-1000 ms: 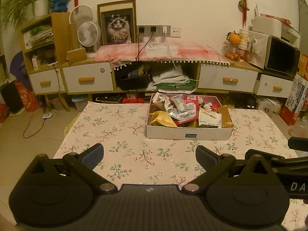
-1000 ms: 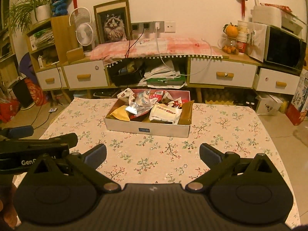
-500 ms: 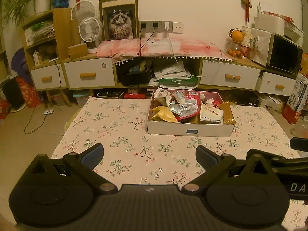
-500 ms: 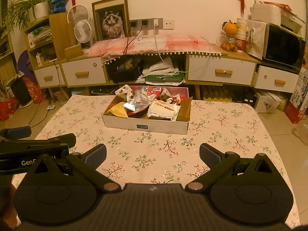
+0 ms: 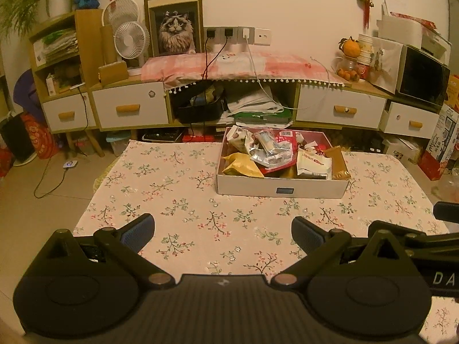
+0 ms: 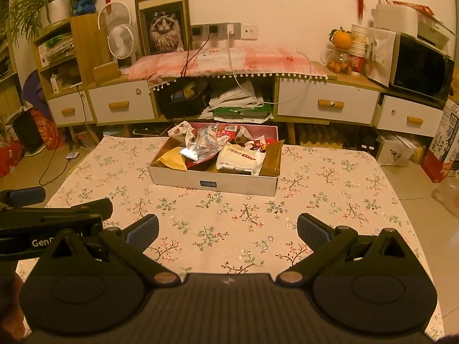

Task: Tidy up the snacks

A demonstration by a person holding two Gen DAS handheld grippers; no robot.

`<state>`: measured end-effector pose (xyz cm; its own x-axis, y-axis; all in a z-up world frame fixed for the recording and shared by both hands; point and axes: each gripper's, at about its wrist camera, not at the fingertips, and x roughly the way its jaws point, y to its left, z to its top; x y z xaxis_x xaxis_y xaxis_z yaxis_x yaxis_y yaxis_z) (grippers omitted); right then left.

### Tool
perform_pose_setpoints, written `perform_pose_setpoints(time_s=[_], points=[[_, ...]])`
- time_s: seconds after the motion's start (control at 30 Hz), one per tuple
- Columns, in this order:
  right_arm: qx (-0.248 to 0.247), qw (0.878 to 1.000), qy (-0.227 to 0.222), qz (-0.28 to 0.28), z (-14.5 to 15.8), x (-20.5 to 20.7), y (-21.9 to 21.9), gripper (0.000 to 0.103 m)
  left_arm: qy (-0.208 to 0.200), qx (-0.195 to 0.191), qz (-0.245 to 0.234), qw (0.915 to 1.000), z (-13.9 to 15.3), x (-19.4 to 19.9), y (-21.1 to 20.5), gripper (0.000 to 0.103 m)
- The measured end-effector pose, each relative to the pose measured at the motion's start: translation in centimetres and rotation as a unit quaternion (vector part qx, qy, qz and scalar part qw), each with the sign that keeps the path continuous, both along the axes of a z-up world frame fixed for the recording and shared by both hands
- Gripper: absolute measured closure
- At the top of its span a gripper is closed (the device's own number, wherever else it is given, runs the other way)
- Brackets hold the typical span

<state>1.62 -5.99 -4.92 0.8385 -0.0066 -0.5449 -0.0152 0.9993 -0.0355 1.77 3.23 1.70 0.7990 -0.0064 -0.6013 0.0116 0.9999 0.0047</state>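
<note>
A white cardboard box full of mixed snack packets stands on the far half of the floral tablecloth; it also shows in the right wrist view. In it lie a yellow packet, a silver foil packet, a white packet and a brown bar. My left gripper is open and empty above the near part of the table. My right gripper is open and empty too, to the right of the left one, whose body shows in the right wrist view.
The table has a floral cloth. Behind it runs a low cabinet with drawers, a fan, a cat picture and a microwave. Cables and bags lie on the floor at the left.
Both grippers have drawn back and risen slightly, so the box sits a little lower and farther in both views. Both stay open.
</note>
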Motion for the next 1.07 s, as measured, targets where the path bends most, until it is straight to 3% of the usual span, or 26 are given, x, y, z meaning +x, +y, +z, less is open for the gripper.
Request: perform_pose_setpoints(time_s=[1.07], points=[[0.0,1.0,0.001,0.001,0.02,0.0,-0.07,0.0,0.01,-0.004,0.002,0.9999,-0.26,0.12,-0.02,0.0]])
